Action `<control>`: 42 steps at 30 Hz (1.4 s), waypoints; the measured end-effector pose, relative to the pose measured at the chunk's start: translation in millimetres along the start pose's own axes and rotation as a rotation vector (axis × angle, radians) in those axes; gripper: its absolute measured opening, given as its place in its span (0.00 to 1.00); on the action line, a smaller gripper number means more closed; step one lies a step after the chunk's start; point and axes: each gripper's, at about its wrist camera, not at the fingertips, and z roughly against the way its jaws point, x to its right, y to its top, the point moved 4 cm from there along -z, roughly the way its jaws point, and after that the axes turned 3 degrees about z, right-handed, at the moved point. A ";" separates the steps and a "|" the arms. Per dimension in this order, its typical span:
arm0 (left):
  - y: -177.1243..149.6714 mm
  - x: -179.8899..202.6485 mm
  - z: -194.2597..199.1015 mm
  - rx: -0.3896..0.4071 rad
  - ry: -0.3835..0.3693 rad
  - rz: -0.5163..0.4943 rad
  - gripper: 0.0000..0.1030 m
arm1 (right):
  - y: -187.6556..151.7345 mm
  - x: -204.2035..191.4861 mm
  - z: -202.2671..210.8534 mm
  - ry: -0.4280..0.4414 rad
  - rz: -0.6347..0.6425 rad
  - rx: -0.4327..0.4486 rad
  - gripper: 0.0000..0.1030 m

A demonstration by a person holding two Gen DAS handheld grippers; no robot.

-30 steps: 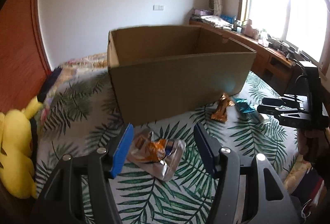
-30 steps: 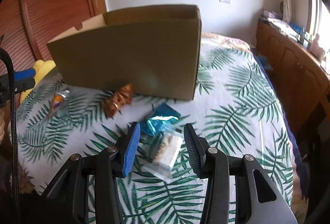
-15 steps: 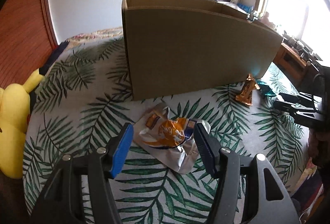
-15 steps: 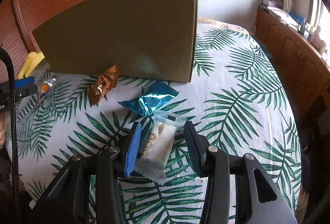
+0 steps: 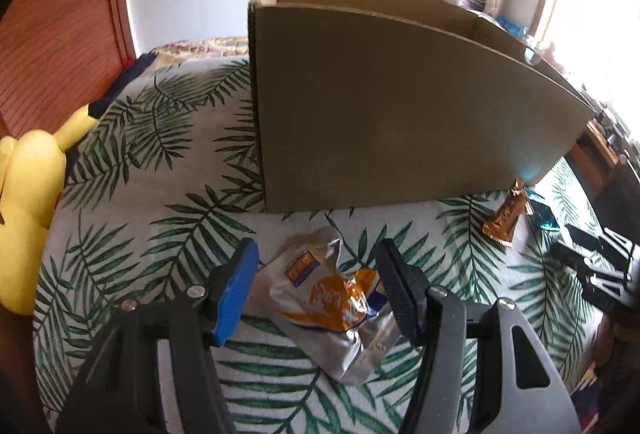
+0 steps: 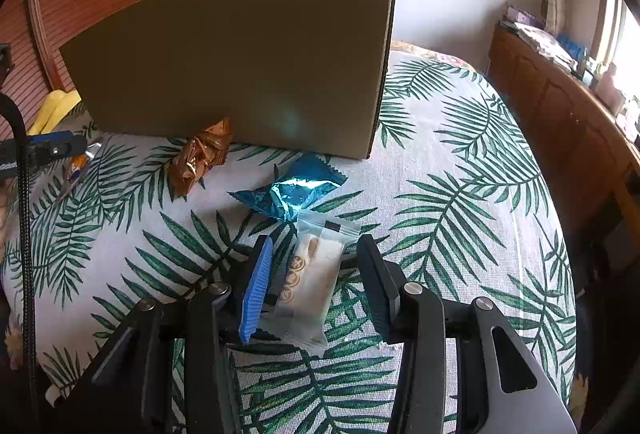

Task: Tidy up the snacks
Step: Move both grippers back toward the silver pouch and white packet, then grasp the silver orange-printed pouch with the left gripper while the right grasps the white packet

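**A:** Four snack packets are lying on the leaf-print bedspread (image 6: 460, 162), all in front of the cardboard box (image 5: 400, 106). What is each tool doing?

**B:** The left gripper (image 5: 316, 288) is straddling the silver and orange packet (image 5: 340, 310). Its jaws are standing partly apart, the right pad looking close against the foil and the blue pad clear of it on the other side, so nothing is being squeezed.

**A:** And the other one?

**B:** The right gripper (image 6: 316, 282) is sitting around the clear-wrapped biscuit packet (image 6: 308, 274), with a gap showing on both sides. That packet is lying flat on the cloth, its far end touching the blue foil packet (image 6: 292, 190).

**A:** Where is the fourth one resting?

**B:** The brown-gold wrapper (image 6: 202, 156) is leaning at the foot of the box's front wall, just left of the blue one.

**A:** Anything else showing?

**B:** A yellow plush toy (image 5: 28, 202) is lying at the bed's left edge, and a wooden cabinet (image 6: 560, 114) is running along the right side.
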 end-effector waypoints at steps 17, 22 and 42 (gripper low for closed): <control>-27.3 3.1 2.1 -0.019 0.137 -0.095 0.63 | 1.7 5.5 -0.9 0.010 -0.021 0.003 0.43; -38.0 -1.4 8.3 -0.023 0.107 -0.083 0.67 | 2.0 5.2 -1.7 0.006 -0.017 0.001 0.43; -51.2 7.9 26.6 0.019 0.020 -0.105 0.36 | 1.7 4.6 -2.1 0.003 -0.015 0.000 0.43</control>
